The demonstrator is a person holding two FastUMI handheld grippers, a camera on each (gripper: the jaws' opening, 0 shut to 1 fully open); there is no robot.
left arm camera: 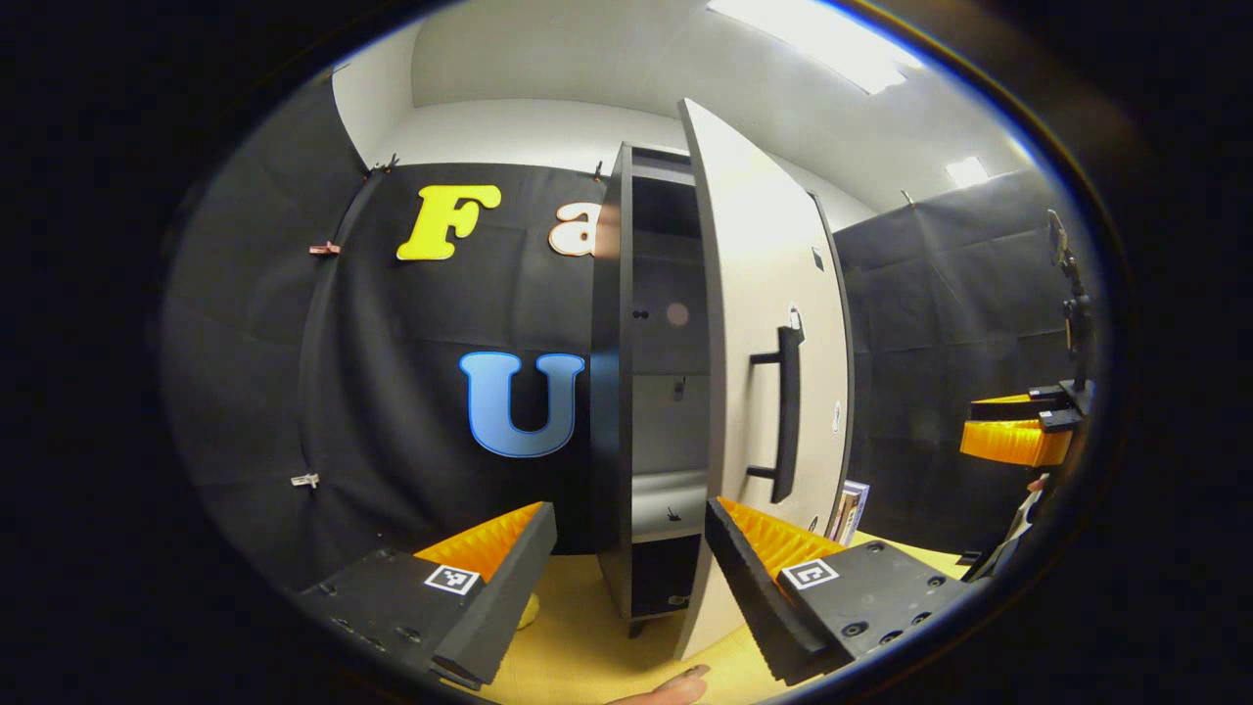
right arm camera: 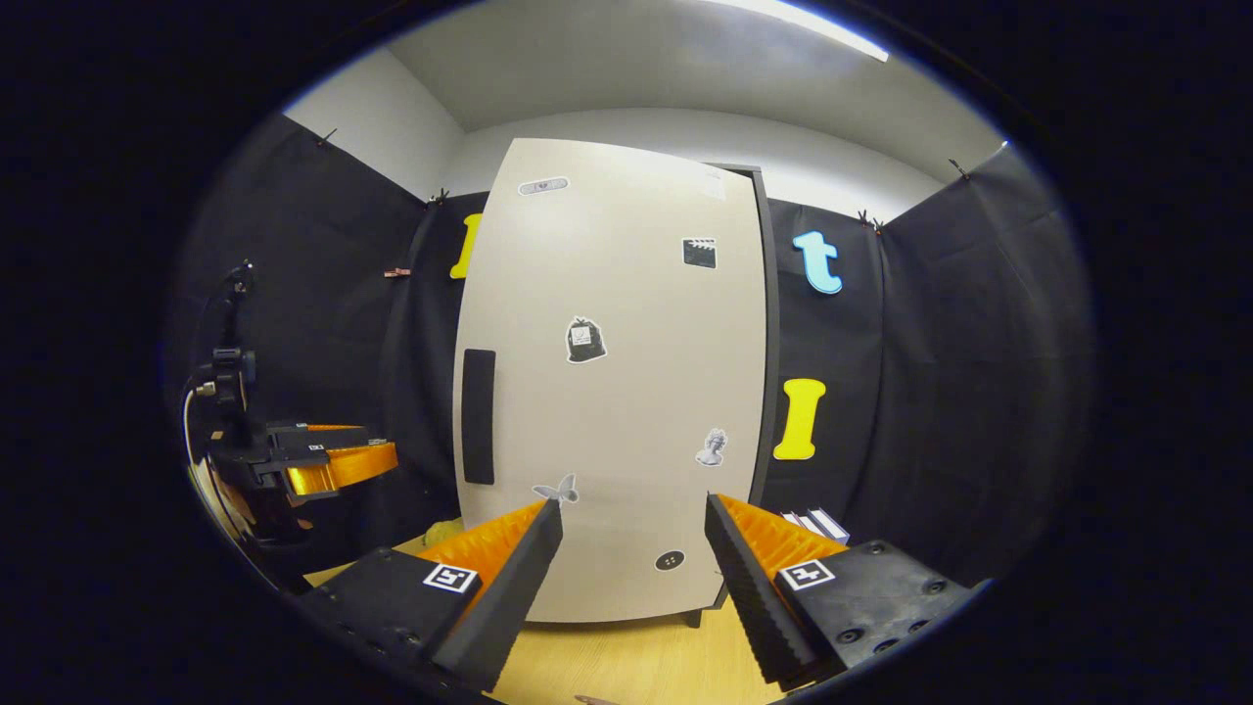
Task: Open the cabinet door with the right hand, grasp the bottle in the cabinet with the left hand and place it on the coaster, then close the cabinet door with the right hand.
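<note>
With the cabinet door (left arm camera: 754,343) standing partly ajar, I am holding both grippers' fingers apart and empty; the left gripper (left arm camera: 626,578) is facing the opening, though I cannot make out the bottle inside.

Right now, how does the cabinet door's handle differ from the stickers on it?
The handle is a long black vertical bar standing off the door on two posts; the stickers are small, flat and scattered. The handle sits near the door's edge; the stickers spread across its face. Both are on the door's outer side.
</note>
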